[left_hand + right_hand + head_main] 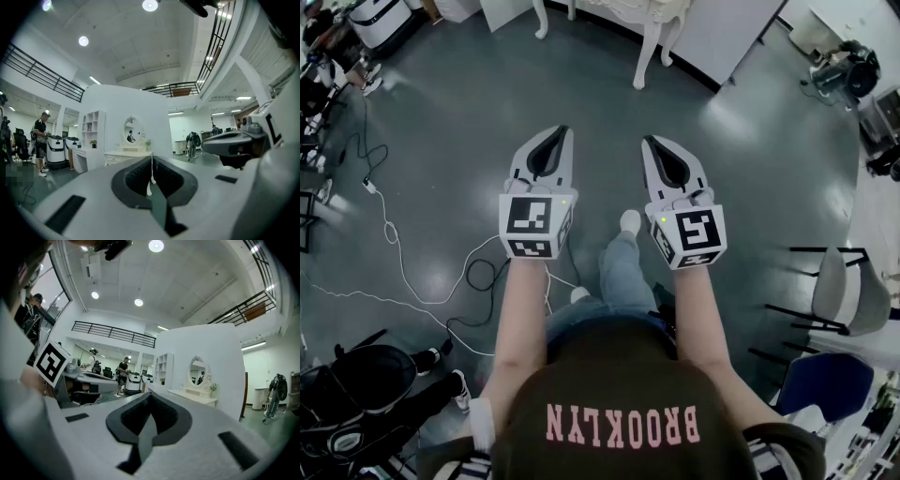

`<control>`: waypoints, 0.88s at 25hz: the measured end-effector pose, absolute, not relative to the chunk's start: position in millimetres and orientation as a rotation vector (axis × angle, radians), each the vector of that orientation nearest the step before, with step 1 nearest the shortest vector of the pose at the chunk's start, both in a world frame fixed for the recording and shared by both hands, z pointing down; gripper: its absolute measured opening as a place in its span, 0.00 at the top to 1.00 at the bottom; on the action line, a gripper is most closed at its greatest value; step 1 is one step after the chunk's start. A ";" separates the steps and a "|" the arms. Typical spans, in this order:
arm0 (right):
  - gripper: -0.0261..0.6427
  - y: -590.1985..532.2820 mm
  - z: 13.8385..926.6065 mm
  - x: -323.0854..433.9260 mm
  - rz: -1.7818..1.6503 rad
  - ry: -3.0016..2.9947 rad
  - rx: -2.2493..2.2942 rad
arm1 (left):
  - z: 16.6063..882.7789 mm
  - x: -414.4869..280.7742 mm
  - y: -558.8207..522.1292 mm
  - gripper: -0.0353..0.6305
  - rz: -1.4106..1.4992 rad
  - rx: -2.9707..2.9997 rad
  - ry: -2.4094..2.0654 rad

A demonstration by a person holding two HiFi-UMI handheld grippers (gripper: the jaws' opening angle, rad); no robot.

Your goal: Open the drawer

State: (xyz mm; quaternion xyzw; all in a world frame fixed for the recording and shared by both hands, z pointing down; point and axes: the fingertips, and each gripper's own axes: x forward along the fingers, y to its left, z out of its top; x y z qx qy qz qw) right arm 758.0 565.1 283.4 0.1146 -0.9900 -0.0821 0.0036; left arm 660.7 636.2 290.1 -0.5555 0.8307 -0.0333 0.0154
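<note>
The left hand-held gripper (560, 133) and the right hand-held gripper (648, 142) are both clenched on nothing, with their jaws pressed together. They are held level, side by side, above the grey floor (487, 122). Both point toward a white surface (127, 153) with an oval mirror (132, 131), which stands well apart from them across the floor. The drawer (115, 159) sits in its front, just under the top, looks closed, and neither gripper touches it.

White cable (391, 228) on floor (750, 159); chair (844, 295) right.
</note>
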 end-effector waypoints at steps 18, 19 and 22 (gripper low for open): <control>0.97 405.9 310.6 680.1 -0.108 -3.113 0.329 | 317.9 588.9 475.8 0.94 -0.197 -1.770 2.613; 0.97 392.4 312.0 674.3 -0.103 -3.110 0.330 | 318.9 583.9 462.0 0.94 -0.201 -1.778 2.609; 0.97 351.8 312.4 653.7 -0.110 -3.092 0.316 | 319.3 568.9 421.7 0.94 -0.207 -1.791 2.606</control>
